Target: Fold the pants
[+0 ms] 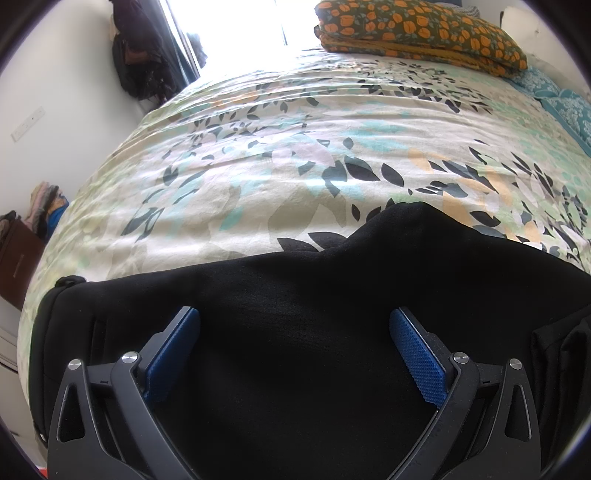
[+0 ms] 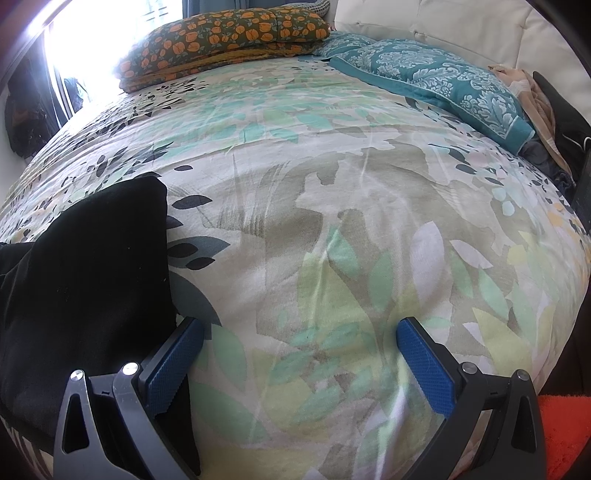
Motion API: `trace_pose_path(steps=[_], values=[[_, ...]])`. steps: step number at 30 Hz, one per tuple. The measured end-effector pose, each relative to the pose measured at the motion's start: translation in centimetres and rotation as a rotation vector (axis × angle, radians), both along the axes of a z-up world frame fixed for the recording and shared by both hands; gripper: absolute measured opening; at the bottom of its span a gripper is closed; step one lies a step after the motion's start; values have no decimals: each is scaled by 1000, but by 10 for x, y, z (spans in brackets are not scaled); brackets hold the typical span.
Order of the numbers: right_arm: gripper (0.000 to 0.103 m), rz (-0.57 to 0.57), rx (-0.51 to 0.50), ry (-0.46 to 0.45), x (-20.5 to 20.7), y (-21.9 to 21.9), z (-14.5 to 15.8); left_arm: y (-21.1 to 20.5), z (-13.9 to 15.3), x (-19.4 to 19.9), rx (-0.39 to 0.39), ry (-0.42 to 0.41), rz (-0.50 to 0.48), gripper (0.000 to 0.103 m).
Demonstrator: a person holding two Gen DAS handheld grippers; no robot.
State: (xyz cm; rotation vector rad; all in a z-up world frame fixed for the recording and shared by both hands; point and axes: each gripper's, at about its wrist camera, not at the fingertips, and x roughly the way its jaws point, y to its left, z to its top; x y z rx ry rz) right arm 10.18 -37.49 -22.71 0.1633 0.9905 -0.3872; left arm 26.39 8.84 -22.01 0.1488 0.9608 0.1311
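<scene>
Black pants point(image 1: 295, 314) lie on the near part of a bed point(image 1: 258, 155) with a leaf-print cover. Left gripper point(image 1: 294, 350): jaws spread wide, held low above the pants, holding nothing. Right gripper point(image 2: 300, 354): jaws spread wide, over bare cover just right of the pants' point(image 2: 85, 266) edge, its left finger point(image 2: 173, 362) beside that edge. Far end: orange-flowered pillow point(image 2: 229, 33) and teal pillow point(image 2: 436, 77). No legible writing.

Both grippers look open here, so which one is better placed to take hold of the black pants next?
Probably the left. The left gripper is open directly over the black pants. The right gripper is open over the bare floral bedspread, with the pants only at its left finger.
</scene>
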Motion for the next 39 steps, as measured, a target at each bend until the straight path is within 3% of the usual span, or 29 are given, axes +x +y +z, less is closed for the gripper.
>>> trace_pose_path(steps=[39], values=[[103, 8, 2, 1, 1, 0, -1, 0, 0, 0, 0, 0, 0, 103]])
